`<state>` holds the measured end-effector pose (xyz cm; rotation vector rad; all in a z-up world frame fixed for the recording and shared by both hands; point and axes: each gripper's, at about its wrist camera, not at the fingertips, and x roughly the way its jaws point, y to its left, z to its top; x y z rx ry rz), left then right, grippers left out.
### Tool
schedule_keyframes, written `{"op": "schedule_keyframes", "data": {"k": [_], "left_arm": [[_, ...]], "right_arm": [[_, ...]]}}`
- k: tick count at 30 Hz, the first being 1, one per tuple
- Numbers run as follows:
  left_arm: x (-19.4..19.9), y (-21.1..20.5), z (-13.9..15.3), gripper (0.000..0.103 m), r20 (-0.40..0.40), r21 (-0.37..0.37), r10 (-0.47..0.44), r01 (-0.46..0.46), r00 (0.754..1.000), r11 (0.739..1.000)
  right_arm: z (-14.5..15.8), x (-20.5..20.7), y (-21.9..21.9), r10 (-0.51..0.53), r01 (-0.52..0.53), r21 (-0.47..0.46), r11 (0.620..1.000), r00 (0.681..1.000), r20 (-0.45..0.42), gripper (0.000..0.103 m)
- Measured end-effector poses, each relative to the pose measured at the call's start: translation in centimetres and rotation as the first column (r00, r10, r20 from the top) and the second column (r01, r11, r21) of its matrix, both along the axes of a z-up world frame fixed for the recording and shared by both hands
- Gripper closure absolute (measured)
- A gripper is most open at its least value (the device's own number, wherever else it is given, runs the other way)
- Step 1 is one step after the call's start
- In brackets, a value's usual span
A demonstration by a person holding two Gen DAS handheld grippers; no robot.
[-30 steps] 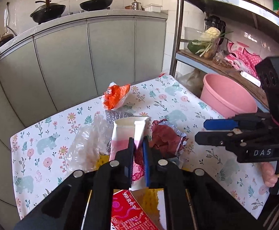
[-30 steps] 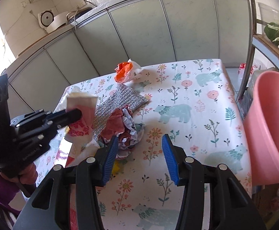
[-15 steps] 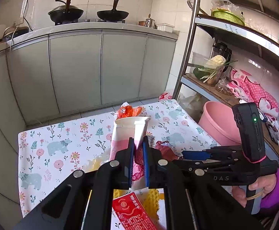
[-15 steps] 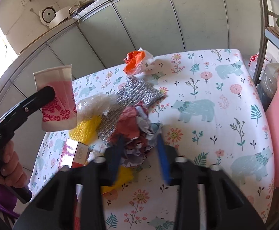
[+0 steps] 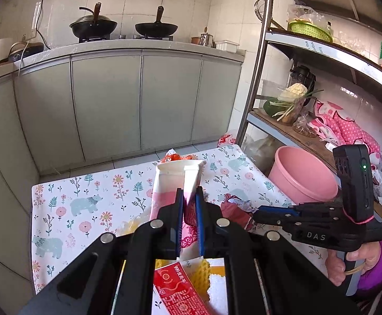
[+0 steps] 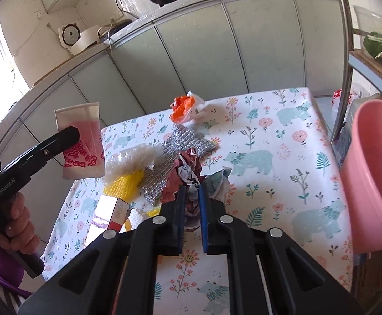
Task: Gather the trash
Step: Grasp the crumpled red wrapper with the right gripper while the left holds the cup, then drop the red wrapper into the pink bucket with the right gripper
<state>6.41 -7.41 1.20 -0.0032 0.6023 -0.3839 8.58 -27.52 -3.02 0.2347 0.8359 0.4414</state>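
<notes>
Left gripper (image 5: 189, 204): clamped on paper cup (image 5: 176, 181), above table (image 5: 67, 218); right gripper (image 6: 191, 202): clamped on crumpled wrapper (image 6: 191, 173), on table

I'm seeing a white tablecloth (image 6: 269, 136) with teal bears and pink flowers, a pink bucket (image 6: 375, 173), an orange wrapper (image 6: 181, 105), yellow foam netting (image 6: 124, 183), and a pink-and-white cup (image 5: 175, 183) with a red pattern.

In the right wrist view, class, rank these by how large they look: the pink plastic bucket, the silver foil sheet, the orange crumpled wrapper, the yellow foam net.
1. Pink plastic bucket, though it is nearest the camera.
2. Silver foil sheet.
3. Orange crumpled wrapper and yellow foam net look alike; the net is partly covered, so no ranking.
</notes>
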Motion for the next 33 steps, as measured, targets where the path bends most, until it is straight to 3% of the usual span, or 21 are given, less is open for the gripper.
{"op": "schedule_keyframes", "data": {"k": [7,15,22,33], "left_arm": [[-0.7,-1.0,1.2,0.095,0.014,-0.003,0.003,-0.003,1.0,1.0],[-0.9,-4.5,3.3,0.095,0.05,-0.022,-0.029,0.03,0.998,0.999],[-0.7,-9.7,5.2,0.095,0.083,-0.028,-0.115,0.118,0.99,0.993],[0.3,-19.5,6.1,0.095,0.099,-0.016,-0.262,0.265,0.96,0.964]], "right_arm": [[2.6,-2.0,-2.2,-0.059,0.06,0.0,0.998,0.994,0.096,0.093],[5.4,-4.7,-5.6,-0.158,0.166,-0.018,0.986,0.963,0.218,0.093],[6.6,-6.7,-10.6,-0.281,0.293,-0.003,0.956,0.92,0.272,0.093],[7.0,-9.0,-18.3,-0.459,0.478,0.017,0.878,0.833,0.309,0.093]]}}
